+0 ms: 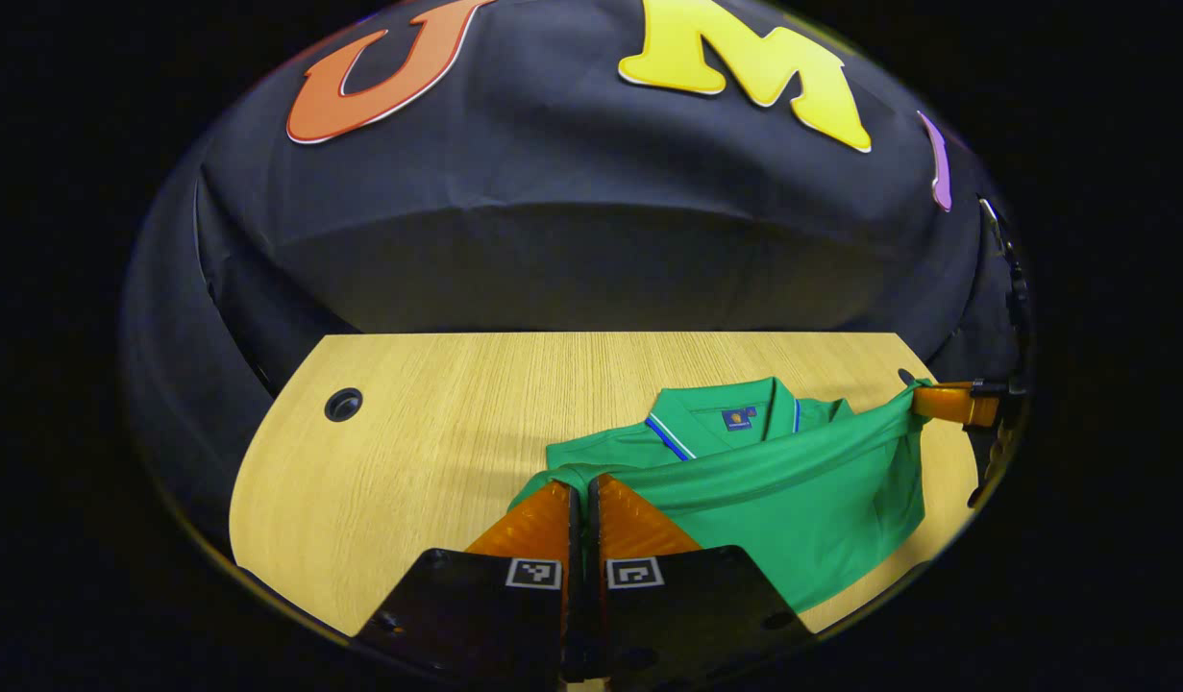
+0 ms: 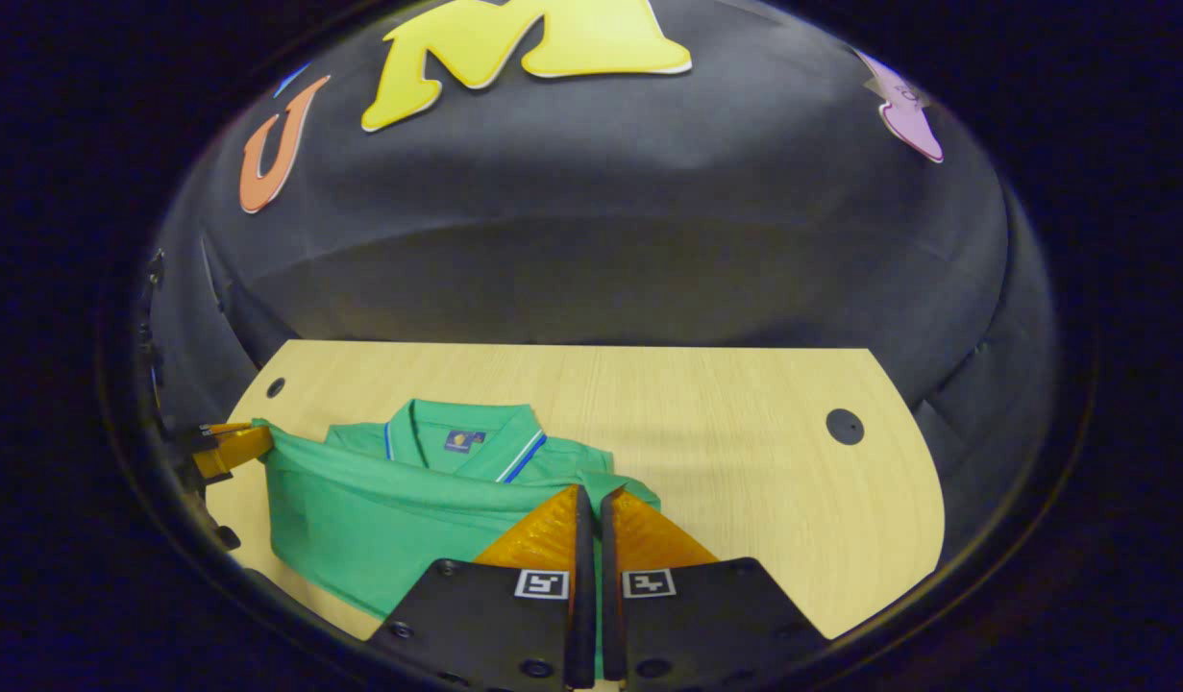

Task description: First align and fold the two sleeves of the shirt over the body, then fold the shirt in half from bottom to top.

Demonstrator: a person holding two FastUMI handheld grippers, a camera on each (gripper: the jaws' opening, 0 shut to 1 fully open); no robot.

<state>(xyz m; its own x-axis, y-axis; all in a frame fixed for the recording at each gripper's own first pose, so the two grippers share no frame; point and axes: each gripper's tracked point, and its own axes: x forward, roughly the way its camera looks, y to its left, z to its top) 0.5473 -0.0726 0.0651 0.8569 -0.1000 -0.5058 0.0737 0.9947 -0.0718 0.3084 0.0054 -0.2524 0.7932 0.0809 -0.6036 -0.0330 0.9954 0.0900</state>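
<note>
A green polo shirt [image 1: 802, 500] lies on the wooden table [image 1: 437, 452], its collar [image 1: 726, 418] towards the far wall. My left gripper [image 1: 583, 482] is shut on one corner of the shirt's bottom edge. In the left gripper view the right gripper [image 1: 942, 402] pinches the other corner at the far right. The edge runs taut between them, raised above the shirt's body, just short of the collar. In the right gripper view my right gripper [image 2: 591, 492] is shut on the shirt [image 2: 380, 519], with the left gripper [image 2: 228, 447] at the far left and the collar [image 2: 466, 437] behind the stretched edge.
The table [image 2: 745, 481] has round cable holes near its far corners [image 1: 343, 405] [image 2: 845, 426]. Bare wood stretches to the left of the shirt in the left gripper view and to its right in the right gripper view. The black booth wall rises behind the table's far edge.
</note>
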